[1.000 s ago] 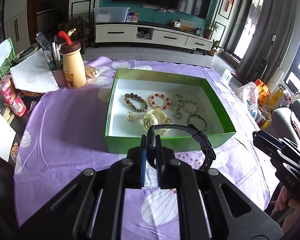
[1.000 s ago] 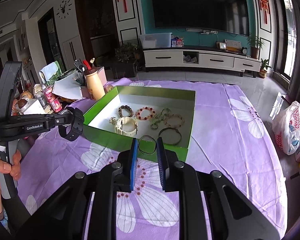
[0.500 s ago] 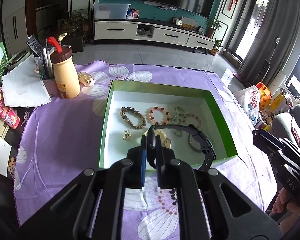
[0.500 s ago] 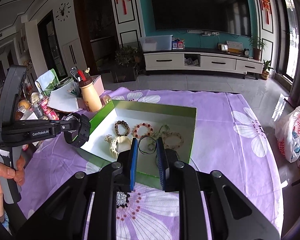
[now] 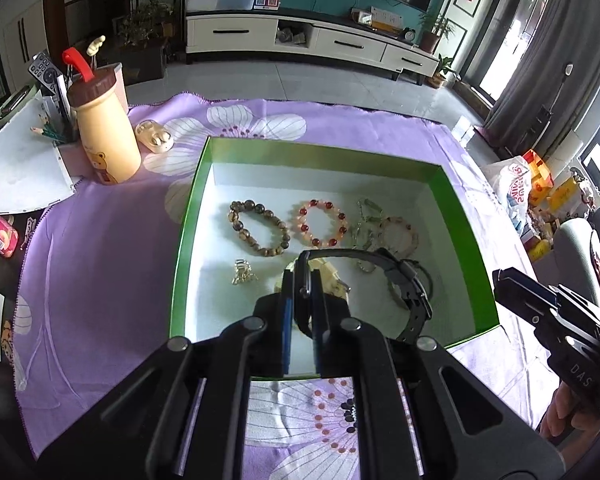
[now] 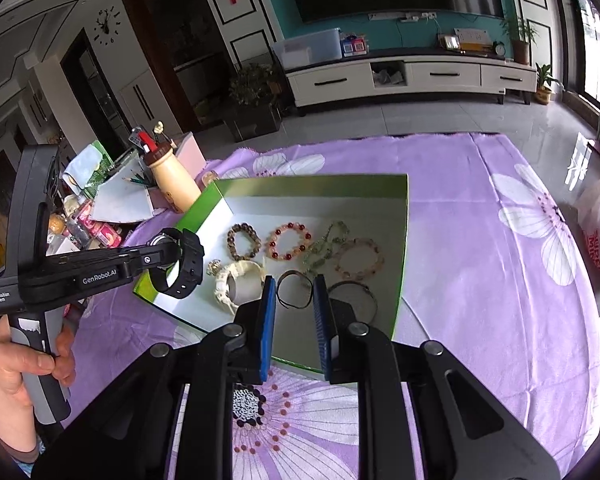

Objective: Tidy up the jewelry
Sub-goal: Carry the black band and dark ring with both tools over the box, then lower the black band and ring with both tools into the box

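Note:
My left gripper (image 5: 302, 280) is shut on a black wristwatch (image 5: 408, 284) and holds it above the near part of the green box (image 5: 320, 152). The watch also shows in the right wrist view (image 6: 182, 266), hanging over the box's left edge. Inside the box lie a brown bead bracelet (image 5: 258, 226), a red bead bracelet (image 5: 322, 222), a cream watch (image 6: 240, 280), a small gold clip (image 5: 243, 272) and several other bracelets. My right gripper (image 6: 294, 300) is open, with a thin dark loop (image 6: 296, 290) between its pads, over the box's near wall.
The box sits on a purple flowered cloth (image 5: 92, 264). A yellow bottle with a brown lid (image 5: 102, 128), a pen holder and papers stand at the far left. A small cream case (image 5: 154, 138) lies beside the bottle. Bags sit on the floor at the right.
Both grippers have moved forward over the green box. The black watch has gone from in front of the box's near wall to above its inside.

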